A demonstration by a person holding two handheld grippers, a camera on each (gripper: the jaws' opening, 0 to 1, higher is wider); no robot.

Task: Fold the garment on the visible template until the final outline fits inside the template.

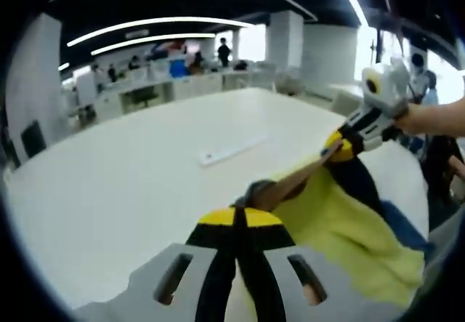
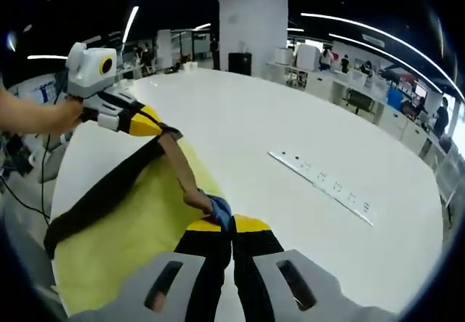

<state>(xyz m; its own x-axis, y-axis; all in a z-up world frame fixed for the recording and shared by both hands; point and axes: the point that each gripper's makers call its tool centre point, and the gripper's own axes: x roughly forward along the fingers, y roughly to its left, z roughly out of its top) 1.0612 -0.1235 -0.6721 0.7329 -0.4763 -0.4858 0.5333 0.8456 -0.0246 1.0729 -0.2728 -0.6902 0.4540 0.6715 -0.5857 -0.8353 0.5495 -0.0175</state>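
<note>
Both jaws are clamping the garment (image 1: 341, 227): left gripper (image 1: 240, 216) and right gripper (image 2: 225, 224) are stretching its edge above the table (image 1: 131, 169).

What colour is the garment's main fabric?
Yellow, with a dark band; the garment shows best in the right gripper view.

In the right gripper view, we are seeing the right gripper (image 2: 231, 229) clamping its yellow-tipped jaws on a bunched edge of the garment (image 2: 131, 227). The garment is yellow with a dark band and is hanging stretched above the white table (image 2: 290, 126). The left gripper (image 2: 158, 127), held by a hand (image 2: 43, 115), is gripping the garment's far end. A white strip (image 2: 323, 186) is lying flat on the table, well apart from the garment.
</note>
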